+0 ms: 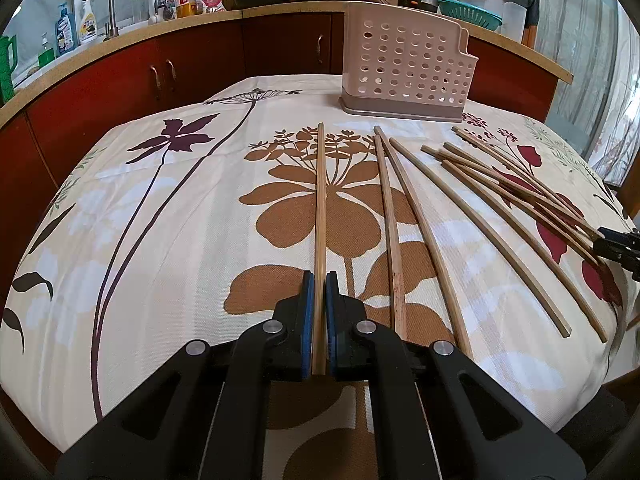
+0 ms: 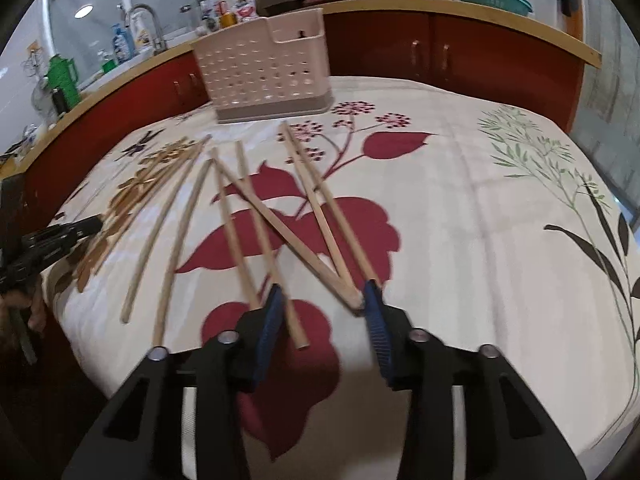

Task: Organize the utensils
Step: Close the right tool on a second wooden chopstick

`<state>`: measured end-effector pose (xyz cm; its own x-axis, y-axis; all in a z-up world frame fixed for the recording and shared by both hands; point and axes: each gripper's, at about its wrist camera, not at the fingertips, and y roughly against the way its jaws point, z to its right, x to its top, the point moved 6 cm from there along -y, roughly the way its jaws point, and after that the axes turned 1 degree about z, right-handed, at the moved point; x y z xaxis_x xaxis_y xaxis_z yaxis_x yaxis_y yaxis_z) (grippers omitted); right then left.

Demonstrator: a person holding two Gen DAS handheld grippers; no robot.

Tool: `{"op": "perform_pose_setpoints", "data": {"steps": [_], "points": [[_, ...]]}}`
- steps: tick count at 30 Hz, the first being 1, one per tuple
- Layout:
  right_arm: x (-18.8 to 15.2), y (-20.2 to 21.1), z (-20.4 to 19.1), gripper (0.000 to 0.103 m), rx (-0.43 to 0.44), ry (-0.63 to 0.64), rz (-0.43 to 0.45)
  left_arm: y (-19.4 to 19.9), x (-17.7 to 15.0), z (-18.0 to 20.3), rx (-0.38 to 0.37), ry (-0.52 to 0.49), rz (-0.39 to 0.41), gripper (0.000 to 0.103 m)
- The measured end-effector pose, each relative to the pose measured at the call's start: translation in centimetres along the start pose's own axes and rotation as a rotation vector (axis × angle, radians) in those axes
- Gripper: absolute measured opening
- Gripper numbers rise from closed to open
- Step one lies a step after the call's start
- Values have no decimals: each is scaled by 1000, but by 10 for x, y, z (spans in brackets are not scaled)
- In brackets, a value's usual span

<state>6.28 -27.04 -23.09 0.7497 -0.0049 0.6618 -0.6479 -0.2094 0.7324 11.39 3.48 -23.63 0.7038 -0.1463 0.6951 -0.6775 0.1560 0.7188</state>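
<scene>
My left gripper (image 1: 319, 276) is shut on a single wooden chopstick (image 1: 320, 200) that points away across the flowered tablecloth (image 1: 160, 220). Several more chopsticks (image 1: 424, 220) lie fanned out to its right. A beige perforated utensil holder (image 1: 408, 64) stands upright at the table's far side. In the right wrist view my right gripper (image 2: 322, 292) is low over the crossed chopsticks (image 2: 256, 208). Its jaws are apart, with the near ends of several sticks between the blue pads (image 2: 272, 312); one stick lies against the left pad and a bundle's ends sit by the right pad.
Red cabinets and a kitchen counter (image 1: 280, 12) with a sink, bottles, pans and a kettle run behind the table. The holder (image 2: 260, 68) stands at the table's far edge. My left gripper (image 2: 60, 236) and a hand (image 2: 36, 312) show at the left rim.
</scene>
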Motion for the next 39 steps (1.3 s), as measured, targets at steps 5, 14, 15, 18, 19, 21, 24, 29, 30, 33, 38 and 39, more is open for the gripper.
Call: {"op": "perform_pose_setpoints", "data": {"steps": [5,14,15,18,19,21,24,29,30,33,38,39], "points": [[-2,-1,-5,28,14,3,1,0,0,0,0,1,0,7],[4,5,-17,26,24,53,50,1,0,-1,1,2,1,7],[4,3,-19,26,24,63,44,1,0,-1,1,2,1,7],[0,-2,-21,23,19,79,33,0,0,-1,2,2,2,7],[0,-2,-22,20,22,77,31,0,0,-1,2,2,2,7],[-2,-2,-21,20,27,74,30,0,0,-1,2,2,2,7],[-2,-3,-19,19,30,63,33,0,0,-1,2,2,2,7],[-5,-5,-17,18,25,63,27,0,1,-2,3,1,3,7],[-4,-4,-17,18,35,57,29,0,0,-1,2,2,2,7],[-1,-1,-14,18,49,22,50,0,0,-1,3,1,3,7],[0,-6,-15,18,30,51,50,0,0,-2,1,4,3,7],[0,-6,-16,18,29,54,50,1,0,-2,2,5,3,7]]}}
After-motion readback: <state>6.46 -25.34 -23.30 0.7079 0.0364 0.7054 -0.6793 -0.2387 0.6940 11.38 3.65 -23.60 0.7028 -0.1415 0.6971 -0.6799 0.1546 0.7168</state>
